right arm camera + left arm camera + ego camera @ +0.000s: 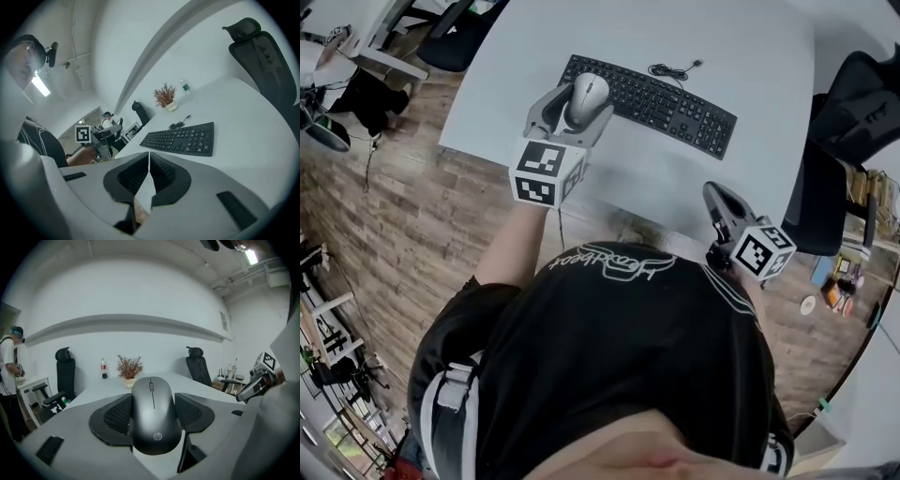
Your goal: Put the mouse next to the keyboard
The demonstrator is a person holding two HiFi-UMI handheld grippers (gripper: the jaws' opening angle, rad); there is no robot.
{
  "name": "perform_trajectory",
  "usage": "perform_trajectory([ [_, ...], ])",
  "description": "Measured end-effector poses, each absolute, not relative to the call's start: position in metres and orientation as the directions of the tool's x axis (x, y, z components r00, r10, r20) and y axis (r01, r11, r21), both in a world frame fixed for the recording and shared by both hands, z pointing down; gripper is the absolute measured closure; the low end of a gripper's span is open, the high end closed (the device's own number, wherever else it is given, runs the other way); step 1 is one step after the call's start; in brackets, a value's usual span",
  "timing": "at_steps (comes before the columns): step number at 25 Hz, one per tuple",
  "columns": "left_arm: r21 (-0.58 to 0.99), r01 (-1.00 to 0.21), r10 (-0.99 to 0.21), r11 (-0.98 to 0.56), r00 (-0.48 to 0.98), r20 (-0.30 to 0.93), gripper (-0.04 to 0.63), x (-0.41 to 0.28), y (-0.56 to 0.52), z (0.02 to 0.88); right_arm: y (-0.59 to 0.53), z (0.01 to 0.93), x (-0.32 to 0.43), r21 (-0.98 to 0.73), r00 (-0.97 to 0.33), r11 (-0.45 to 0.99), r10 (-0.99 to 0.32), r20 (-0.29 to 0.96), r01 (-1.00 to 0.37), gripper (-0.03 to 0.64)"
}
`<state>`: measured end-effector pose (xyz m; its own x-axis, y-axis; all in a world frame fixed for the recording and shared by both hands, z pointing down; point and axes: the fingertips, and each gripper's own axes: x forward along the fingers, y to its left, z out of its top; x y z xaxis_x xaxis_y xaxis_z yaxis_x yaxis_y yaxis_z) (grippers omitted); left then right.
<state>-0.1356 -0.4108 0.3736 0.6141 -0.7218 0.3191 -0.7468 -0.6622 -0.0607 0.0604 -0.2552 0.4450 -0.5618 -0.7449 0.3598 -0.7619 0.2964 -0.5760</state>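
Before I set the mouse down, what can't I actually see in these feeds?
- Head view: the grey oval mouse in the left tongs covers part of the left end of the black flat keyboard and the white table beside it.
- Left gripper view: keyboard out of frame; the mouse blocks the table below.
- Right gripper view: mouse too small to pick out.

Left tongs (pixel 577 109) grip the grey mouse (pixel 589 91) over the black keyboard's (pixel 680 105) left end

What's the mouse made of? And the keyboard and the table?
Mouse: probably plastic, smooth matte grey with a soft sheen. Keyboard: likely black matte plastic, with separate moulded keys. Table: smooth pale top, maybe laminate; can't tell for sure.
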Motion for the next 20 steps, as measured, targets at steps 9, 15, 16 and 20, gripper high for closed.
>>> perform_trajectory([
  [9,-0.086,-0.760,-0.743,-0.644,0.595,0.307,0.299,-0.110,-0.383,0.355,-0.249,0.436,0.082,-0.573,-0.596,0.345,-0.730,0.334,-0.743,0.603],
  [15,-0.086,-0.778,-0.758,-0.622,0.571,0.314,0.299,-0.075,-0.360,0.349,-0.239,0.430,0.119,-0.582,-0.627,0.376,-0.711,0.318,-0.721,0.603],
  [16,-0.097,-0.777,-0.760,-0.622,0.569,0.314,0.299,-0.067,-0.355,0.348,-0.236,0.430,0.126,-0.583,-0.630,0.378,-0.709,0.318,-0.719,0.603],
  [20,-0.121,-0.773,-0.764,-0.623,0.567,0.307,0.299,-0.029,-0.339,0.345,-0.225,0.431,0.163,-0.583,-0.639,0.386,-0.698,0.322,-0.715,0.603],
])
